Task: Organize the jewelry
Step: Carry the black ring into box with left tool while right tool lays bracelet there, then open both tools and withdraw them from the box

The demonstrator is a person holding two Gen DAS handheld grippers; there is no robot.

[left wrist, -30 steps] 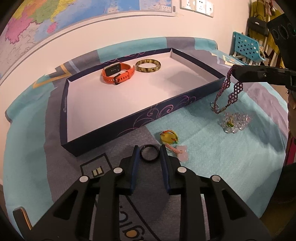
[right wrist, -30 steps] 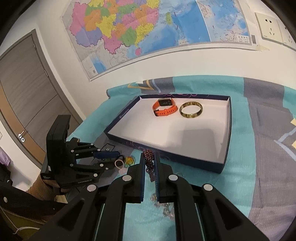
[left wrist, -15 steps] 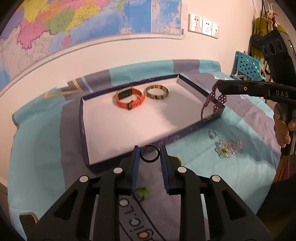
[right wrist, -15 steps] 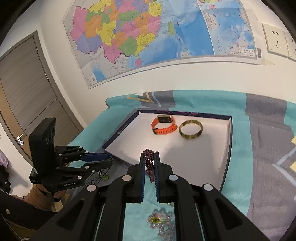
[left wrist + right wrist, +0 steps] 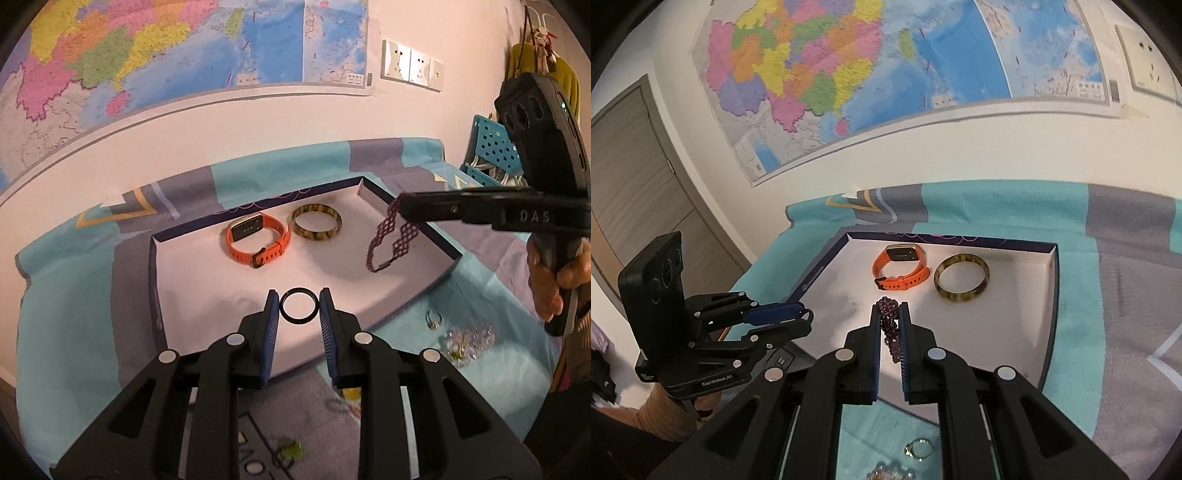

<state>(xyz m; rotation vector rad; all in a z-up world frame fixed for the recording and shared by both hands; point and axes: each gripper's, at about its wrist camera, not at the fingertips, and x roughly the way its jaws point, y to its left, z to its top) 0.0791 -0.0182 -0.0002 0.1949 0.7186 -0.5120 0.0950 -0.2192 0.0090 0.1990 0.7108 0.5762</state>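
Note:
My left gripper (image 5: 298,307) is shut on a thin black ring (image 5: 299,306) and holds it over the near part of a navy tray (image 5: 154,280) with a white floor. My right gripper (image 5: 889,314) is shut on a purple beaded bracelet (image 5: 888,325), which hangs over the tray's right side in the left wrist view (image 5: 391,240). An orange watch (image 5: 256,240) and a mottled brown bangle (image 5: 316,222) lie at the back of the tray. They also show in the right wrist view, the watch (image 5: 901,267) left of the bangle (image 5: 961,277).
A silver ring (image 5: 433,319) and a clear crystal bracelet (image 5: 467,341) lie on the teal and grey cloth (image 5: 74,295) right of the tray. A yellow charm (image 5: 349,393) and a small green piece (image 5: 291,450) lie near my left fingers. A blue crate (image 5: 491,151) stands at the far right.
Both grippers rose and moved forward over the tray, each carrying its piece. The purple bracelet went from beside the tray's right wall to above its floor.

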